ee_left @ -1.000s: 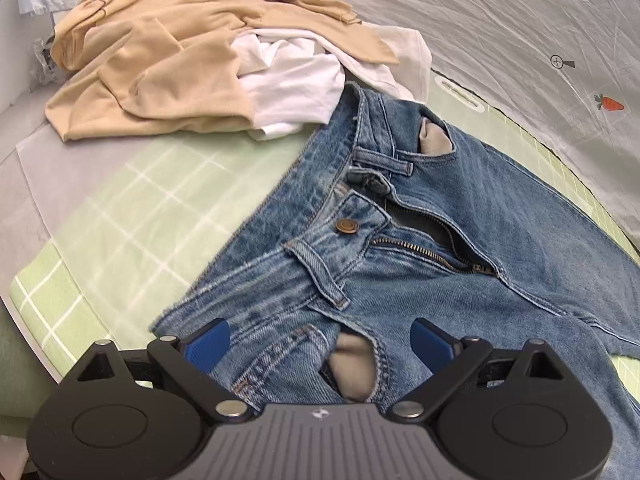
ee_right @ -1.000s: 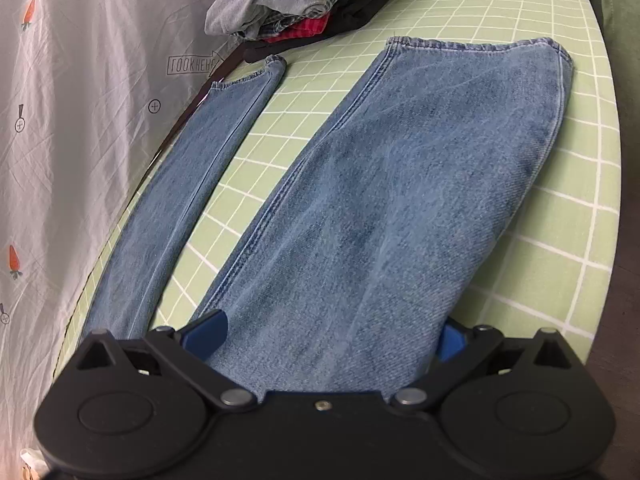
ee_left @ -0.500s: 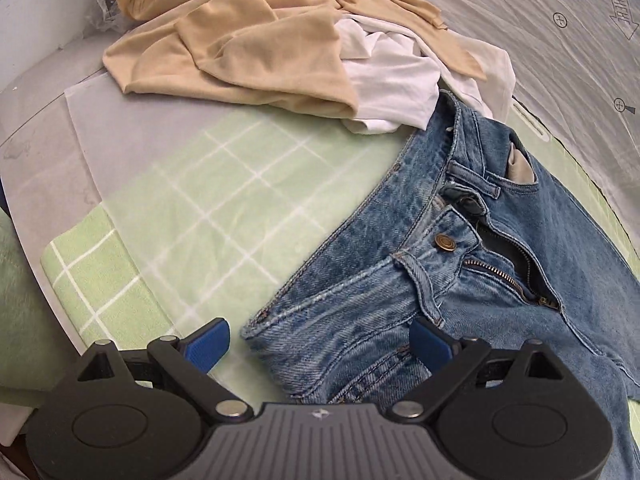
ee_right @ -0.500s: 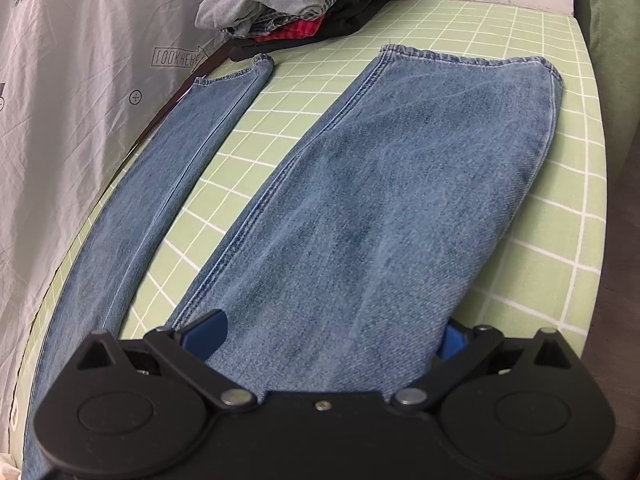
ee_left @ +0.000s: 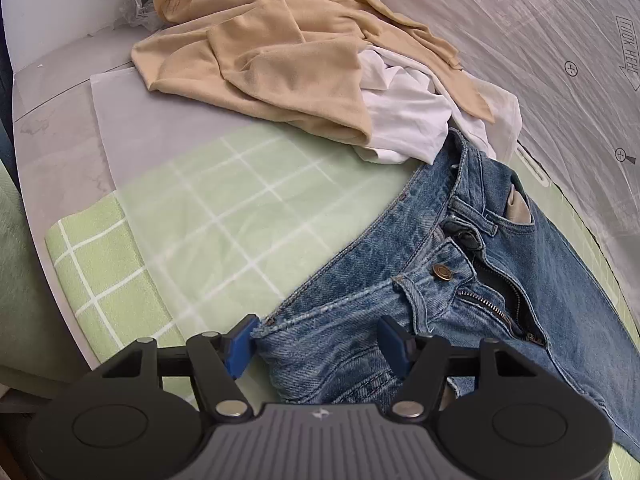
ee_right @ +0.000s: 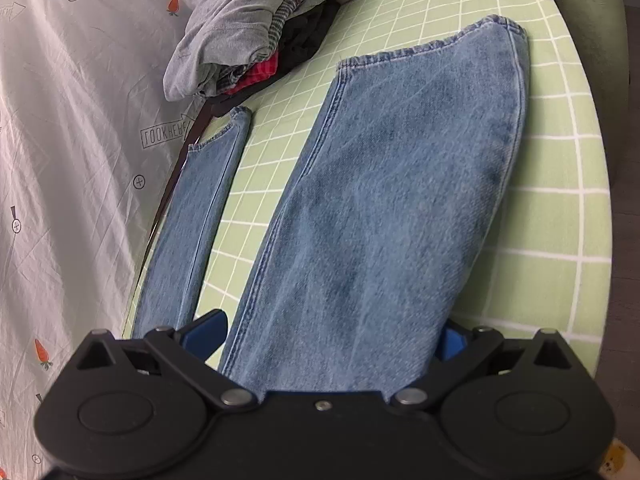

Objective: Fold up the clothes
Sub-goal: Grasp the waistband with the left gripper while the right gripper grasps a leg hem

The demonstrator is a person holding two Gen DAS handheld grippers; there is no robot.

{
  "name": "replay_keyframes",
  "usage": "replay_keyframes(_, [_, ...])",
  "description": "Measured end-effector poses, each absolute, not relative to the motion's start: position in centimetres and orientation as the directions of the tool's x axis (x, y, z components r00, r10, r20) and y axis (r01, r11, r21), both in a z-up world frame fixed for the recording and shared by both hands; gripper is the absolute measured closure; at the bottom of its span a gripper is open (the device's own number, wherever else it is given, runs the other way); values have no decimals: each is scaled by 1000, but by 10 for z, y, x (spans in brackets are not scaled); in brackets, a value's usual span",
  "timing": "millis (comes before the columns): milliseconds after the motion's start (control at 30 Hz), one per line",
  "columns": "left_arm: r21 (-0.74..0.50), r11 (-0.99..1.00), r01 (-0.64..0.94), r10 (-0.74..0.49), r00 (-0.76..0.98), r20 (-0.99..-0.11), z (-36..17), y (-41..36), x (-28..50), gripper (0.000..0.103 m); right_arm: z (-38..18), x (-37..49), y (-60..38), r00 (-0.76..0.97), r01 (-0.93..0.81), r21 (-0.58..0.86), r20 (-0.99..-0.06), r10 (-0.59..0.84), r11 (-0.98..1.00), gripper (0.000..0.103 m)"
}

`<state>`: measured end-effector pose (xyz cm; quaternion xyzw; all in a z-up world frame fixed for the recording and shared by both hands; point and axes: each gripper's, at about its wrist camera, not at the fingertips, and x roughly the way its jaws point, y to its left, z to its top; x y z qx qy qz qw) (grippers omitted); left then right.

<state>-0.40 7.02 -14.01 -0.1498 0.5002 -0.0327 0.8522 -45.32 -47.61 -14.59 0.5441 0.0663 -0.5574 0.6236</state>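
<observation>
Jeans (ee_left: 460, 280) waistband corner sits btwn closing left hand-held gripper (ee_left: 316, 344) pads; right hand-held gripper (ee_right: 332, 340) open, straddling leg.

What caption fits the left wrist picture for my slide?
Left gripper closing around the waistband corner of blue jeans on a green checked mat.

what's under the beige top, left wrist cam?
A white garment sticks out from under the beige top, its edge reaching the jeans waistband. Grey surface shows beside the pile. How far the white piece runs underneath is covered.
</observation>
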Motion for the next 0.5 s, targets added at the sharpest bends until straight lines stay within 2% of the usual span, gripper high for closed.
replay_keyframes(167, [-225, 969, -102, -143, 507, -850, -140, 65, -4, 66, -140, -468, -496, 261, 840, 490, -743, -616, -236, 2])
replay_keyframes(233, [-239, 964, -120, -148, 503, -852, -139, 66, -4, 73, -138, -472, -507, 235, 864, 448, -764, -601, -231, 9])
replay_keyframes(267, [-243, 961, -129, -149, 501, -853, -137, 66, -4, 81, -138, -473, -511, 223, 875, 428, -772, -595, -228, 17])
replay_keyframes(333, [-246, 960, -135, -147, 504, -851, -132, 62, -4, 89, -137, -477, -516, 222, 882, 417, -779, -586, -220, 27])
replay_keyframes(400, [-237, 960, -149, -129, 513, -848, -126, 56, -7, 91, -138, -483, -518, 234, 875, 430, -778, -583, -223, 53])
replay_keyframes(433, [-232, 960, -157, -119, 520, -846, -124, 54, -9, 91, -139, -486, -518, 235, 871, 434, -779, -581, -229, 58])
replay_keyframes(500, [-230, 957, -177, -102, 535, -839, -118, 51, -12, 92, -141, -493, -517, 253, 858, 456, -776, -578, -236, 90])
